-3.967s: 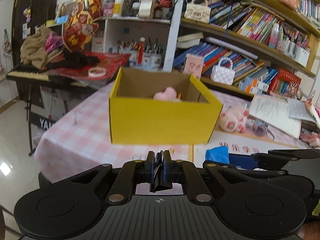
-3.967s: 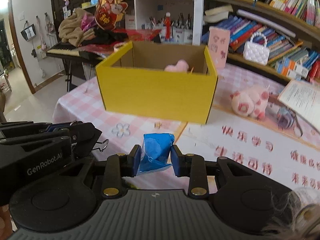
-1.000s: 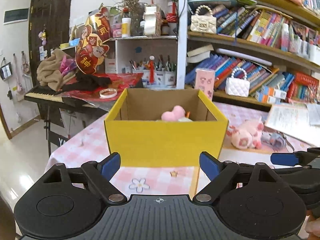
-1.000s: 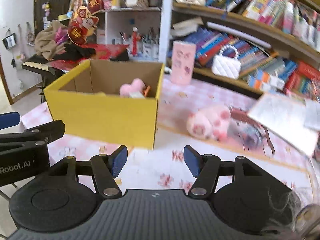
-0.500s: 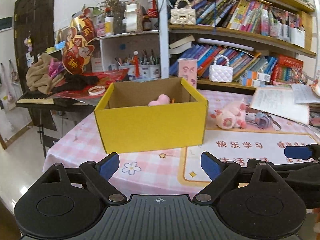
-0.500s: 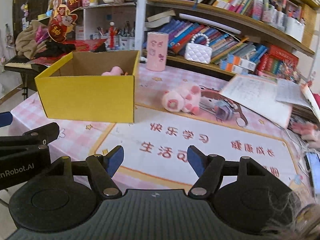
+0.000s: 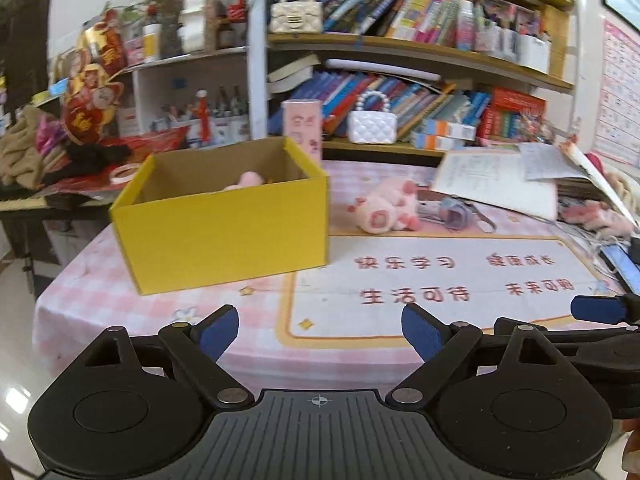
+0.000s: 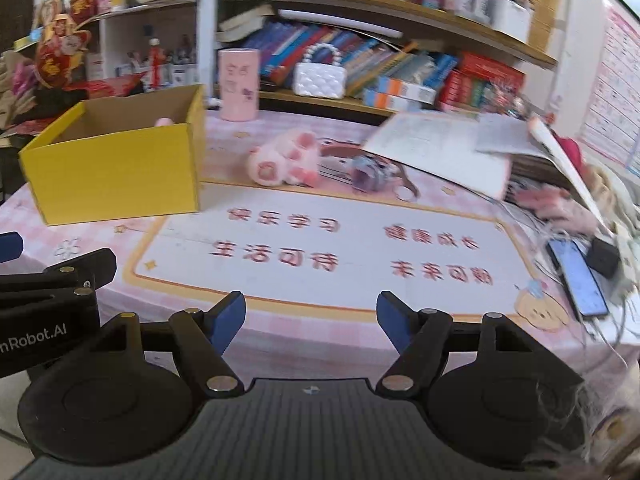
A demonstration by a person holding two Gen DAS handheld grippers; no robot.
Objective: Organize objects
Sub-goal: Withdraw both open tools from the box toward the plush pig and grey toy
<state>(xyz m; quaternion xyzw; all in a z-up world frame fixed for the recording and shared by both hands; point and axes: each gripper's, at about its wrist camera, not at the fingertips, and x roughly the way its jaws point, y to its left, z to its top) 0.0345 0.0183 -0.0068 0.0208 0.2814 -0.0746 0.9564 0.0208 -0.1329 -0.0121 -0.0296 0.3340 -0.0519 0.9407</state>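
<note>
A yellow cardboard box [image 7: 228, 236] [image 8: 116, 168] stands open-topped on the left of the pink checked table, with a pink soft thing [image 7: 248, 180] showing inside. A pink plush pig [image 7: 384, 208] [image 8: 284, 160] lies on the table to the right of the box, beside a small purple item [image 7: 454, 212] [image 8: 368, 174]. My left gripper [image 7: 320, 332] hangs open and empty over the table's near edge. My right gripper [image 8: 310, 320] is empty too, its jaws still opening, over the white mat [image 8: 320, 248]. Both are well short of the pig.
Open papers and books [image 8: 440, 148] lie at the right. A phone [image 8: 580, 276] and cables sit near the right edge. A pink cylinder [image 8: 238, 84] and a white handbag [image 8: 320, 76] stand in front of the crowded bookshelves behind the table.
Both views have swung right, so the box has slid left and the pig, mat and papers have come into view. The right gripper's jaws have widened. Four seconds ago it held a blue packet.
</note>
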